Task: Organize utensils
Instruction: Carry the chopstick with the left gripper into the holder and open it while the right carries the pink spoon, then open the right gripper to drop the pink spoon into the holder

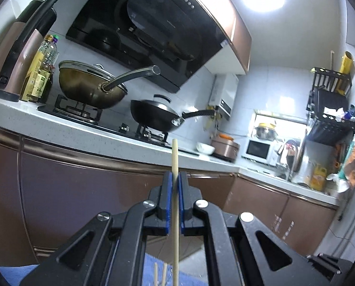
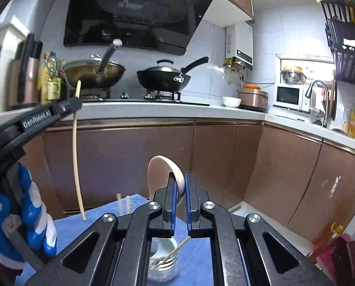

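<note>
Clearly the left gripper (image 2: 76,102) is clenched on a long chopstick (image 2: 76,157), pinched near its top, so it could swing or slide out over the blue cloth (image 2: 82,228). Further right, the right gripper (image 2: 181,186) grips a pale spoon (image 2: 158,169) by its bowl edge; that thin hold could let it twist free above the glass cup (image 2: 163,269)

Blue cloth (image 2: 86,228) under a clear glass jar (image 2: 164,270) (utensils inside) and two upright chopsticks (image 2: 122,203)
</note>
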Demonstrator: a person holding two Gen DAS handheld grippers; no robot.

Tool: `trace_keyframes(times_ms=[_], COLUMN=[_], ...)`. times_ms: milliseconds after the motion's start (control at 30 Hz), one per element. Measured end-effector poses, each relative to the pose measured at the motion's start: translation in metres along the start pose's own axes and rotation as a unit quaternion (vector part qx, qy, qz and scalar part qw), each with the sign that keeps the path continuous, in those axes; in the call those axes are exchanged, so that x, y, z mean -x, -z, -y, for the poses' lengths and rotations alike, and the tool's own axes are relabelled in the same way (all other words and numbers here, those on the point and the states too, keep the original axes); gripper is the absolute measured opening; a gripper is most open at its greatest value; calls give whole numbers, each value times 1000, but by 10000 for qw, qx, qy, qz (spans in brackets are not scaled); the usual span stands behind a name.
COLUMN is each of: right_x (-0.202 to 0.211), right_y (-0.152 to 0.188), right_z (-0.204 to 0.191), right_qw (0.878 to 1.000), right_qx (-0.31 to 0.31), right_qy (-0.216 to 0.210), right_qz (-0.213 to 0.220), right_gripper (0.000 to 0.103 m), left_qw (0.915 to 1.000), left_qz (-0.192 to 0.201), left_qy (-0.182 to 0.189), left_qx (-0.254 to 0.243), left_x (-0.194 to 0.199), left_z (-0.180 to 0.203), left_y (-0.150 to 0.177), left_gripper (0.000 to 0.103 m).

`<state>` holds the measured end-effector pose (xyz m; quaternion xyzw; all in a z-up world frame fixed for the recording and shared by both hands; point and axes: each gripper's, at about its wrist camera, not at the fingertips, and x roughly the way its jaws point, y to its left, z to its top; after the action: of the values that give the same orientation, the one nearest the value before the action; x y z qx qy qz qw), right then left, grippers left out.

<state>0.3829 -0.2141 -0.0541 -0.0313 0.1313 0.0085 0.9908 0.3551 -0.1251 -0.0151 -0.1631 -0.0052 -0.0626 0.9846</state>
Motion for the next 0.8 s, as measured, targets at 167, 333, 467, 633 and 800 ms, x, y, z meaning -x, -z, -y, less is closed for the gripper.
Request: trace_keyframes(times_ms=[167, 333, 467, 633, 800], right_x=[-33, -52, -57, -59, -34], right_y=[20, 39, 58, 72, 62], right_z=[-7, -20, -28, -30, -26], right_qw=[9994, 9979, 9968, 9976, 9987], right_qx=[252, 551, 668, 497, 313], right_qy=[205, 317, 331, 126, 173], right_qz=[-87, -156, -281, -476, -358], right_gripper=[7, 6, 7, 15, 36], left_qw=[9999, 9993, 9987, 9980, 9981], left_qz=[2, -56, -313, -528, -545], left_qy=[-138, -357, -374, -343, -289], left_qx=[72, 117, 169, 86, -68], left_x=[-25, -46, -56, -46, -23], left_z=[-4, -10, -20, -25, -27], left_y=[33, 70, 93, 102, 81], left_gripper=[5, 5, 6, 22, 39])
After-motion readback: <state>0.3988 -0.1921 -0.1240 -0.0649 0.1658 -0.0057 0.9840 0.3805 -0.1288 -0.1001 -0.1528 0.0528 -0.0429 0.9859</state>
